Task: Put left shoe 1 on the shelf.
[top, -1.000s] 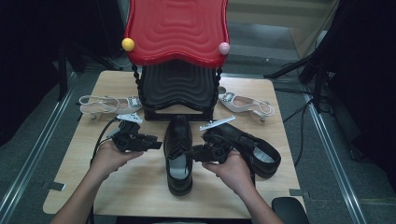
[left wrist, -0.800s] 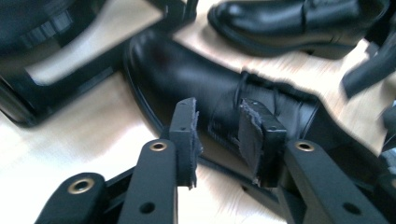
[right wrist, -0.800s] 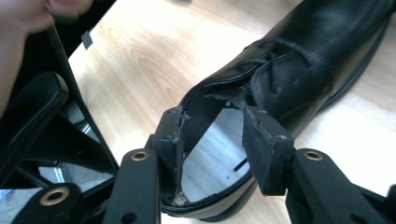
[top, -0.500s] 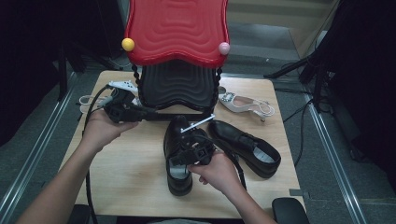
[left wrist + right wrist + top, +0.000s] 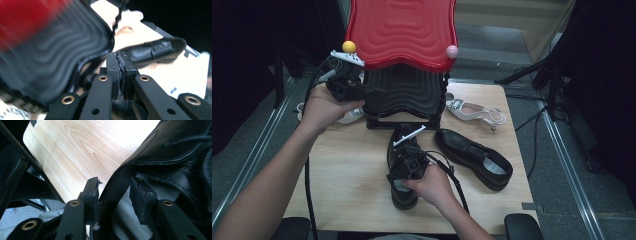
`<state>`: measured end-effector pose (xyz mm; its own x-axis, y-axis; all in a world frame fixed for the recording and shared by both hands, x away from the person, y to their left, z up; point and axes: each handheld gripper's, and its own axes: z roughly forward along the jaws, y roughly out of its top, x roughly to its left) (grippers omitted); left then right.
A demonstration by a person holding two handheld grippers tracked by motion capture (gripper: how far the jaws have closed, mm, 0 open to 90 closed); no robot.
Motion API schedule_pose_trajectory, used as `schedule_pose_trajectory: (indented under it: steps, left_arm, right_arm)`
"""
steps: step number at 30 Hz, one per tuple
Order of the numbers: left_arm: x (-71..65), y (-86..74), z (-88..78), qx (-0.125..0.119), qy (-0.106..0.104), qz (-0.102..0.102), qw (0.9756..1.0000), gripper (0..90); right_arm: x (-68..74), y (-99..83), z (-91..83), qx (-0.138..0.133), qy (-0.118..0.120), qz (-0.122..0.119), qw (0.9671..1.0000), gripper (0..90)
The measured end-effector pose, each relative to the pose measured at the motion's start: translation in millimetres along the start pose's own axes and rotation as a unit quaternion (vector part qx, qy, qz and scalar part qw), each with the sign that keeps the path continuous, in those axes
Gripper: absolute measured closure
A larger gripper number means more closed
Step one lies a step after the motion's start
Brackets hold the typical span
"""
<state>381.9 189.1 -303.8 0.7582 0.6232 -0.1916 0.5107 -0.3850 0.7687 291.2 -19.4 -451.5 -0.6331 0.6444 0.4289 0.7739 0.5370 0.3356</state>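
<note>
At the far left of the worktop (image 5: 347,165), seen from the high view, the left hand-held gripper (image 5: 373,90) is raised beside the black lower tier of the shoe rack (image 5: 404,92), under the yellow ball (image 5: 349,47) at the corner of its red top. Its jaws have just been closing, and the left gripper view shows what the high view cannot: the two pads pressed flat together, clenched with nothing between them. That same view looks past the rippled black tier to the far black shoe (image 5: 156,51) lying on the pale wood.

Beneath that hand, a white sandal (image 5: 349,115) lies at the left edge, partly hidden by the hand.

Near the middle, the right hand-held gripper (image 5: 399,172) sits over the heel end of the near black shoe (image 5: 404,150), which points toward the rack. From above, the hand covers the jaws. The right gripper view (image 5: 113,192) shows them: they have just been opening, one pad is outside the shoe's back wall and the other inside over the grey lining, and the wall stands between them with a gap on the inner side, so the hold is released.

Right of it lies the second black shoe, angled, and beyond that a second white sandal (image 5: 474,111) near the rack's right foot.
</note>
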Motion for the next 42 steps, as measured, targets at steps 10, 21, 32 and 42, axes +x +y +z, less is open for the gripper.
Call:
schedule_pose_trajectory:
  steps: [10,21,32,42]
  left_arm:
    - [-2.7,55.5,-9.8,-0.025,0.008,0.017,0.9995,88.0]
    - [7.4,103.8,3.1,-0.023,0.032,0.005,0.9992,87.4]
    - [17.5,107.1,14.1,-0.013,0.048,-0.012,0.9987,89.2]
    - [18.4,107.3,14.8,-0.01,0.049,-0.012,0.9987,90.0]
  right_arm:
    - [2.3,2.0,18.1,0.018,-0.008,-0.006,0.9998,59.1]
    - [9.1,2.2,28.5,0.031,-0.032,-0.012,0.999,57.8]
    - [13.3,6.4,42.6,0.057,-0.08,-0.028,0.9948,60.3]
    - [9.5,3.6,32.3,0.09,-0.076,-0.054,0.9916,78.9]
